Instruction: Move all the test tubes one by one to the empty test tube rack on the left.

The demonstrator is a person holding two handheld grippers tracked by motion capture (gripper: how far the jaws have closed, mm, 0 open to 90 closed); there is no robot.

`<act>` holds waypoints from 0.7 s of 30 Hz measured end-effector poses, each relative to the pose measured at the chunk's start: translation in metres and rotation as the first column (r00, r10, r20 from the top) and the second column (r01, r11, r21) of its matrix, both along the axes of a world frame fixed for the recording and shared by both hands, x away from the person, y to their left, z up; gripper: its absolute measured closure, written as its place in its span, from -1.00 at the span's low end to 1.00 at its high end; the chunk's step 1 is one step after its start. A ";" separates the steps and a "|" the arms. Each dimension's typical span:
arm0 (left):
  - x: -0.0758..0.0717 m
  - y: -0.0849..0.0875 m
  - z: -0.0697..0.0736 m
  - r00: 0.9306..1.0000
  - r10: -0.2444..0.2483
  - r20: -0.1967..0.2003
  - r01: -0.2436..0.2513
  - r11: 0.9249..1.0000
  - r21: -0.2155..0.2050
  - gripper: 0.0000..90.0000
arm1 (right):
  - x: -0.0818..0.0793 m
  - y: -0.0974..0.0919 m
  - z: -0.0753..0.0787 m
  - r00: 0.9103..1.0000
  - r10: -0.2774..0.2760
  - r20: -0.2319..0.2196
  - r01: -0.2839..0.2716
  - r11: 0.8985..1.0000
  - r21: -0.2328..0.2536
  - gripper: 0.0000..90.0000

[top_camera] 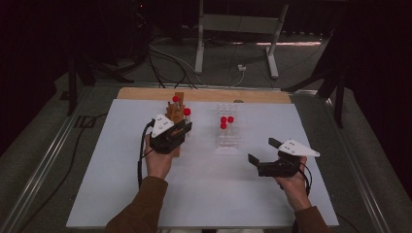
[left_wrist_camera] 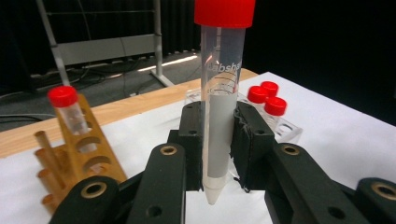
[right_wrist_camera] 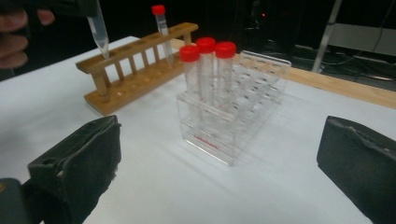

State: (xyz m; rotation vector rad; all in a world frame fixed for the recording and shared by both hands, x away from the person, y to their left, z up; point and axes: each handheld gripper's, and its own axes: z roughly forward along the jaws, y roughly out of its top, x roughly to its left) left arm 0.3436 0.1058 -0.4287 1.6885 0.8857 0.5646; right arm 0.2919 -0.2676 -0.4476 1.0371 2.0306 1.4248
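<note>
My left gripper [top_camera: 180, 130] is shut on a clear tube with a red cap [top_camera: 187, 112], which stands upright just over the wooden rack [top_camera: 176, 116]. In the left gripper view the tube [left_wrist_camera: 219, 116] is clamped between both pads, its pointed tip free below them. One more red-capped tube [top_camera: 175, 99] stands in the wooden rack [left_wrist_camera: 79, 154]. A clear plastic rack [top_camera: 228, 138] holds three red-capped tubes [top_camera: 225, 121]. My right gripper [top_camera: 263, 150] is open with nothing in it, near the table's right front, facing the clear rack [right_wrist_camera: 224, 135] and its tubes [right_wrist_camera: 205, 60].
Both racks stand on a white board [top_camera: 204, 194], with a wooden strip [top_camera: 204, 94] along its far edge. Beyond the table, cables [top_camera: 170, 60] and the legs of a metal stand [top_camera: 233, 29] are on the dark floor.
</note>
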 end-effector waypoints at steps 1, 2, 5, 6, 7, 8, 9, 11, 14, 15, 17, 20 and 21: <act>0.001 0.001 0.000 1.000 0.002 0.001 -0.002 1.000 0.001 0.69 | -0.001 -0.001 -0.001 1.000 -0.010 0.005 0.010 1.000 -0.002 -1.00; 0.001 0.003 0.000 1.000 0.007 0.003 -0.007 1.000 0.003 0.69 | -0.001 -0.002 -0.001 1.000 -0.012 0.009 0.012 1.000 0.000 -1.00; 0.004 0.007 0.002 1.000 0.023 0.009 -0.023 1.000 0.011 0.69 | -0.002 -0.007 -0.001 1.000 -0.027 0.012 0.027 0.999 0.020 -1.00; 0.005 0.009 0.003 0.999 0.029 0.012 -0.030 0.999 0.012 0.69 | -0.003 -0.008 -0.001 0.999 -0.032 0.012 0.032 0.999 0.026 -1.00; 0.007 0.011 0.004 0.999 0.035 0.017 -0.035 0.999 0.012 0.69 | -0.003 -0.010 -0.001 0.999 -0.037 0.012 0.036 0.999 0.035 -1.00; 0.009 0.013 0.005 0.999 0.041 0.019 -0.042 0.999 0.013 0.68 | -0.004 -0.012 -0.001 0.999 -0.042 0.013 0.042 0.998 0.039 -1.00; 0.011 0.015 0.006 0.999 0.047 0.022 -0.047 0.999 0.012 0.68 | -0.005 -0.014 -0.001 0.999 -0.048 0.011 0.047 0.998 0.044 -1.00; 0.015 0.018 0.008 0.998 0.061 0.027 -0.061 0.998 0.001 0.69 | -0.005 -0.017 -0.002 0.998 -0.055 0.009 0.055 0.997 0.053 -1.00; 0.025 0.022 0.008 0.996 0.085 0.027 -0.084 0.996 -0.005 0.69 | -0.005 -0.021 -0.002 0.998 -0.061 0.002 0.061 0.996 0.061 -1.00; 0.029 0.022 0.008 0.995 0.095 0.025 -0.095 0.995 -0.008 0.69 | -0.004 -0.022 -0.002 0.998 -0.061 0.001 0.061 0.996 0.059 -1.00; 0.035 0.024 0.006 0.994 0.107 0.018 -0.106 0.994 -0.019 0.69 | -0.004 -0.023 -0.003 0.998 -0.064 0.001 0.064 0.996 0.062 -1.00; 0.044 0.023 0.003 0.993 0.120 0.009 -0.120 0.993 -0.019 0.69 | -0.003 -0.025 -0.003 0.998 -0.068 -0.001 0.068 0.995 0.067 -1.00; 0.046 0.022 0.002 0.992 0.122 0.006 -0.122 0.992 -0.012 0.69 | -0.003 -0.025 -0.003 0.998 -0.069 -0.001 0.069 0.995 0.070 -1.00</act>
